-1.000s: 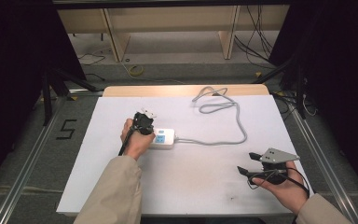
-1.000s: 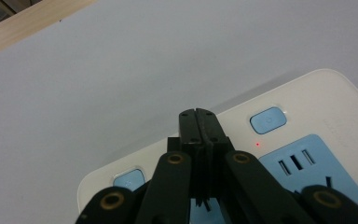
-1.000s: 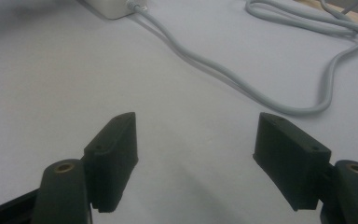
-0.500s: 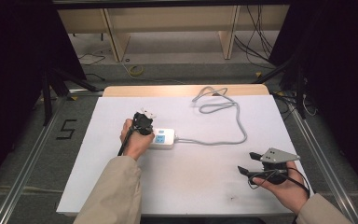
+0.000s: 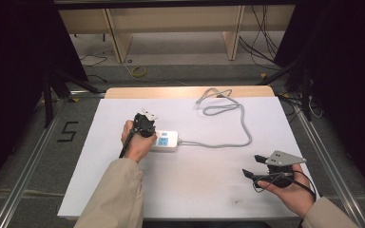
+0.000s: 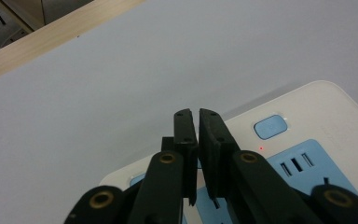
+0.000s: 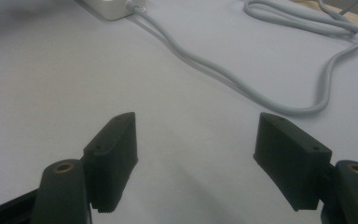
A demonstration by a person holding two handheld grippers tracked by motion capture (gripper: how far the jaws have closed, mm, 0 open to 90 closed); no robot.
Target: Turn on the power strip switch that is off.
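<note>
A white power strip (image 5: 167, 140) with blue socket faces lies near the middle of the white table top (image 5: 195, 190). My left gripper (image 5: 145, 124) points down over its left end. In the left gripper view the jaws (image 6: 198, 112) stand almost together above the strip (image 6: 317, 121); they have just been opening by a sliver, and nothing is between them. A blue button (image 6: 270, 127) and a small red light (image 6: 261, 148) sit just to their right. My right gripper (image 5: 250, 165) rests low at the front right, open and empty (image 7: 196, 140).
The strip's grey cable (image 5: 237, 128) loops right and back to the table's far wooden edge (image 5: 185, 91); it lies ahead of the right gripper (image 7: 261, 88). Wooden shelving and loose cables stand beyond the table. A "5" (image 5: 68, 131) marks the floor at left.
</note>
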